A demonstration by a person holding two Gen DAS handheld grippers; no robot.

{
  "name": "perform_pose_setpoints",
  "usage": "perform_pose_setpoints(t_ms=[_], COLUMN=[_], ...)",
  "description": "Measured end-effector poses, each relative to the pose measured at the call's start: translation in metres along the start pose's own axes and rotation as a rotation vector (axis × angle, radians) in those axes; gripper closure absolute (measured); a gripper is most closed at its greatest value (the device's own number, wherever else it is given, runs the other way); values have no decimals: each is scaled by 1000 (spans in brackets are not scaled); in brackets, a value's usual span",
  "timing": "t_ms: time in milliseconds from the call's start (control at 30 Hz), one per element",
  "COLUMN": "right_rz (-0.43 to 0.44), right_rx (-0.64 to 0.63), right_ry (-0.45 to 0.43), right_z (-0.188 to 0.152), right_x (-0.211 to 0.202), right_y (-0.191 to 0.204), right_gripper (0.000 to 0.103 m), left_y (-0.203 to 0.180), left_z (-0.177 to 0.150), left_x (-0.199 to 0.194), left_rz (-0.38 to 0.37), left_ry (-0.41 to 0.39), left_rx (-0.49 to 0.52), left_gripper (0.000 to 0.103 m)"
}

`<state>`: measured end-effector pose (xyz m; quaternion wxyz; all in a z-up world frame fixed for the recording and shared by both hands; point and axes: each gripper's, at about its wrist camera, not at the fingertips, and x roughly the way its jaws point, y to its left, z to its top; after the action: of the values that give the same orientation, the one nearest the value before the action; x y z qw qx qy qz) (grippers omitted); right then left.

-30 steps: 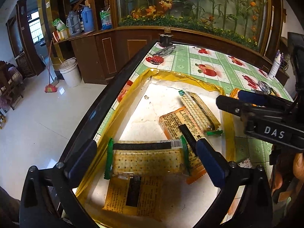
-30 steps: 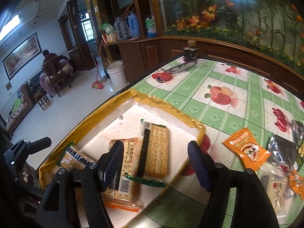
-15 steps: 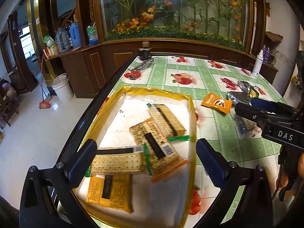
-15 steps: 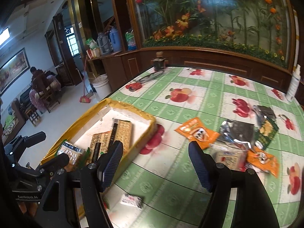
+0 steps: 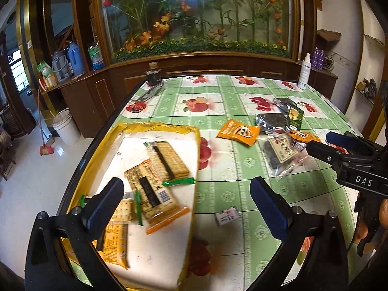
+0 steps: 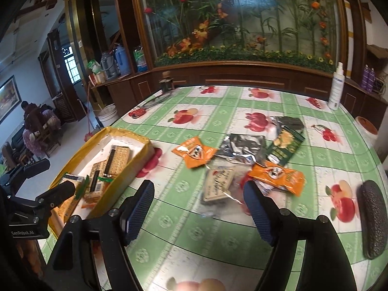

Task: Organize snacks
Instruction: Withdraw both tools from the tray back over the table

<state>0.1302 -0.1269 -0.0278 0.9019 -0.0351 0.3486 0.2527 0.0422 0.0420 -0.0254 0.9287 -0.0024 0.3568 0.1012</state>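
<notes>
1. Table under green fruit-print cloth; planted glass cabinet behind.
2. Left of right gripper: yellow tray holding cracker packs.
3. Left gripper spread wide, empty, over tray's right edge.
4. Right gripper jaws opening, nothing gripped.
5. Ahead, slightly right: loose snack packets, clear pack nearest.

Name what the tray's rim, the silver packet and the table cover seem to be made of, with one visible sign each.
Tray rim: probably glossy yellow tape; it wrinkles and shines.
Silver packet: likely metallised foil film; crinkled, mirror-like glints.
Table cover: probably printed plastic or oilcloth; smooth and faintly glossy, though fabric backing cannot be ruled out.
</notes>
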Motion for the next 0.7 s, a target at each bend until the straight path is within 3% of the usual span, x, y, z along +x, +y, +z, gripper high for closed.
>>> perform_pose_setpoints(t_ms=[333,700], right_rz=[-64,-96], right_rx=[54,69], right_ry=[5,12], right_z=[-18,-25], right_x=[-18,-17], right_y=[-46,-74], right_gripper=[25,25], left_y=[-35,-86], left_z=[-4,3], left_x=[8,27], left_rz=[-68,-204], left_ry=[27,87], left_rx=[42,58], left_gripper=[0,0])
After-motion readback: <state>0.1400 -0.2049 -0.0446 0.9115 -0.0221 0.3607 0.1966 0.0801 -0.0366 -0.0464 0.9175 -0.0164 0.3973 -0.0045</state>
